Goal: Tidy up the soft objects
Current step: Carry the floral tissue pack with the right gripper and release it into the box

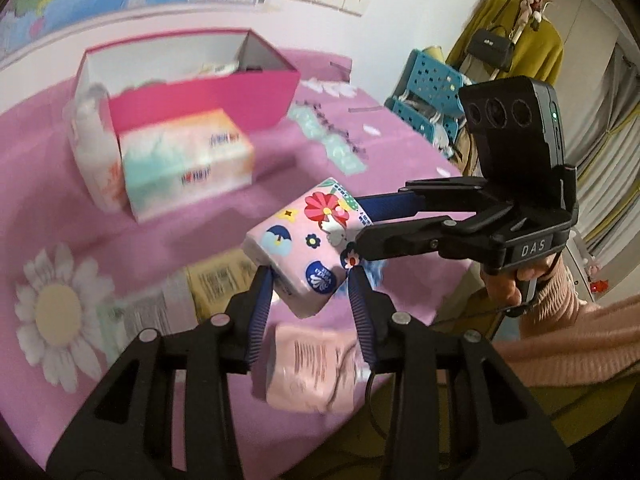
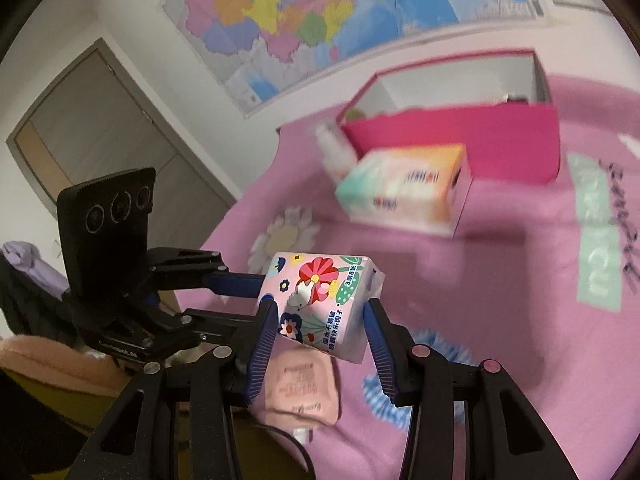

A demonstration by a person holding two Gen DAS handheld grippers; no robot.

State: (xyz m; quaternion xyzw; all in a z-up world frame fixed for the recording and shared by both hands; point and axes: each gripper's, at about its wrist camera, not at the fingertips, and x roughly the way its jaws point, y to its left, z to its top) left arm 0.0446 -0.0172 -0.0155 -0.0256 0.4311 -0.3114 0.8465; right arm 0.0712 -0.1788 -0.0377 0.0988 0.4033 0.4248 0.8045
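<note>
Left wrist view: a flower-printed tissue pack [image 1: 304, 252] is carried in the air by both tools at once. The left hand-held gripper [image 1: 310, 286] is clamped on the pack's near lower end, its blue pads pressed against the two sides, while the right hand-held gripper [image 1: 362, 216], reaching in from the right with a person's hand [image 1: 508, 284] on its handle, is clamped on the far upper end. A two-ended hold is probably used because the pack is soft and would sag or twist from one end only.

To the left of the left hand-held gripper and beyond it, a larger tissue box [image 1: 188, 160] lies on the pink bed cover [image 1: 48, 184], touching the front wall of an open pink box [image 1: 200, 96]; a white plastic-wrapped pack [image 1: 90, 120] leans at that box's left corner. The open pink box is judged to be the likely destination, and the larger tissue box lies directly in the path toward it, so the pack would have to be lifted over.

Below the left hand-held gripper a pale pink pouch [image 1: 308, 368] lies on the bed, apart from the lifted pack. To the right, past the bed edge, blue crates [image 1: 428, 80] and a hanging yellow garment [image 1: 516, 40] are seen, well clear.
</note>
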